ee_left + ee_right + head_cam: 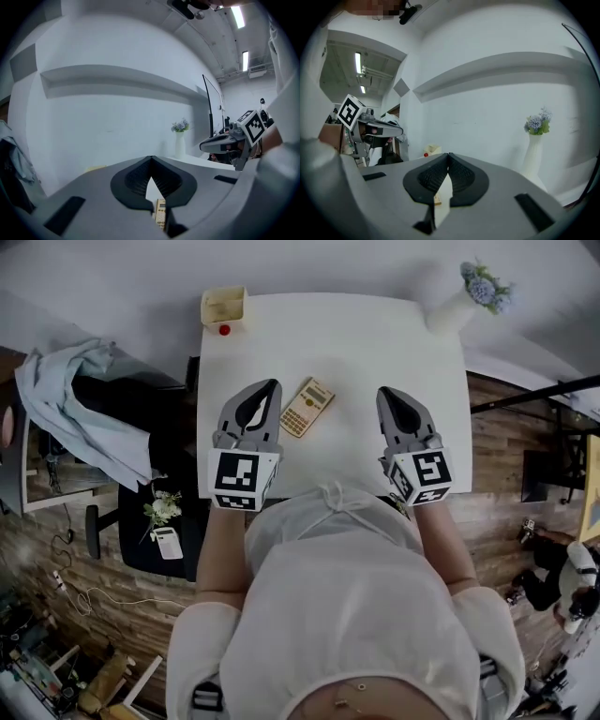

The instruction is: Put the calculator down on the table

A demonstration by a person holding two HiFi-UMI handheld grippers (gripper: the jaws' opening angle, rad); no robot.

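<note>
A beige calculator lies flat on the white table, between the two grippers and touching neither. My left gripper hovers just left of it, shut with nothing in the jaws. In the left gripper view the tips meet, and the calculator shows below through the gap behind them. My right gripper hangs to the calculator's right, shut and empty. Its tips touch in the right gripper view, where a sliver of the calculator shows beneath.
A small yellow box and a red object sit at the table's far left corner. A white vase of flowers stands at the far right corner. Left of the table are a cloth-draped chair and a dark stool.
</note>
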